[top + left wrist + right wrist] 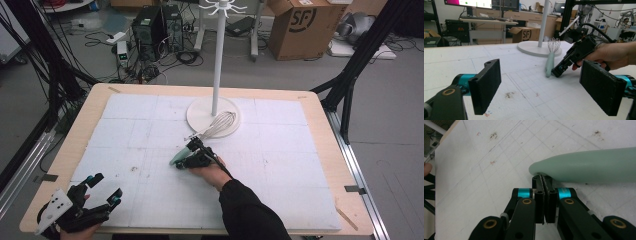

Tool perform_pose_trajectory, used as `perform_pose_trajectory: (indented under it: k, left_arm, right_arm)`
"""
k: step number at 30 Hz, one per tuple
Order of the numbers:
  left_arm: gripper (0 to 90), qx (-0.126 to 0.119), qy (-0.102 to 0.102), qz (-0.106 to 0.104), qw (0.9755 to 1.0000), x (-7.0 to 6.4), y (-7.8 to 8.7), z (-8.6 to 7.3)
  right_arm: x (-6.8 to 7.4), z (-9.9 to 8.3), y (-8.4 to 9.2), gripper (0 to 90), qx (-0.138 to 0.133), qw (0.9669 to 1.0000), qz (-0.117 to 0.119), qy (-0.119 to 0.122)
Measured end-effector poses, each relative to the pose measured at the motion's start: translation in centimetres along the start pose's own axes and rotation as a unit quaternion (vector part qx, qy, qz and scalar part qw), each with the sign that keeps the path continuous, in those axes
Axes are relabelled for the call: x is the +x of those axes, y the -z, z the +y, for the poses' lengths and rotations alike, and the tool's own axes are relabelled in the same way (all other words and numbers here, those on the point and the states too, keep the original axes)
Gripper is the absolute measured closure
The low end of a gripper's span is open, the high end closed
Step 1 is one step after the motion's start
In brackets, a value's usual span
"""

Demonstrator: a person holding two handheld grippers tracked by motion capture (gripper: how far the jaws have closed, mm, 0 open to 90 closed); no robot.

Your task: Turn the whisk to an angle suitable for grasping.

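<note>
Right now the right hand-held gripper (543, 182), clenched empty, nudges the whisk (212, 131) handle lying mid-worktop (280, 165) beside the stand (215, 112); the left hand-held gripper (541, 87) waits released. Next, I'd guess, reopen and grasp.

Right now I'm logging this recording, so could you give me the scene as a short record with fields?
surface: white foam board on a wooden table
whisk: lying flat, wire head on the stand's round base, pale green handle toward the person
stand: white, upright pole, at the far middle of the board
right gripper: jaws closed together, tips at the whisk's handle end, nothing visibly between them
left gripper: jaws wide open, holding nothing, near the board's near left corner
</note>
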State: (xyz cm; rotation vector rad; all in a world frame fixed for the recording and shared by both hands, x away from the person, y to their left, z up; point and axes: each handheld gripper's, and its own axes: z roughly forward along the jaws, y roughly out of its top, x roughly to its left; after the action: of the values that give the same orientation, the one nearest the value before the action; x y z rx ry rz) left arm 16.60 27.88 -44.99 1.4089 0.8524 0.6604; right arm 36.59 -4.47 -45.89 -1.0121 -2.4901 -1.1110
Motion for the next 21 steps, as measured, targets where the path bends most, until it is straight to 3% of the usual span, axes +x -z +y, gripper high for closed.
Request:
perform_pose_trajectory:
  k: [13, 20, 21]
  left_arm:
    - [18.2, 0.0, 0.0, -0.002, 1.0, 0.0, -0.1, 0.0]
    - [18.2, 0.0, 0.0, -0.003, 1.0, 0.0, -0.1, 0.0]
    - [18.2, 0.0, 0.0, -0.003, 1.0, 0.0, -0.1, 0.0]
  right_arm:
    - [-0.1, 0.2, 0.0, 88.9, -0.008, 1.0, 0.001, -0.003]
    - [-0.3, 0.5, 2.5, 89.0, -0.041, 0.9991, 0.001, -0.01]
    - [-0.9, 0.8, 3.6, 89.1, -0.058, 0.9982, -0.008, -0.015]
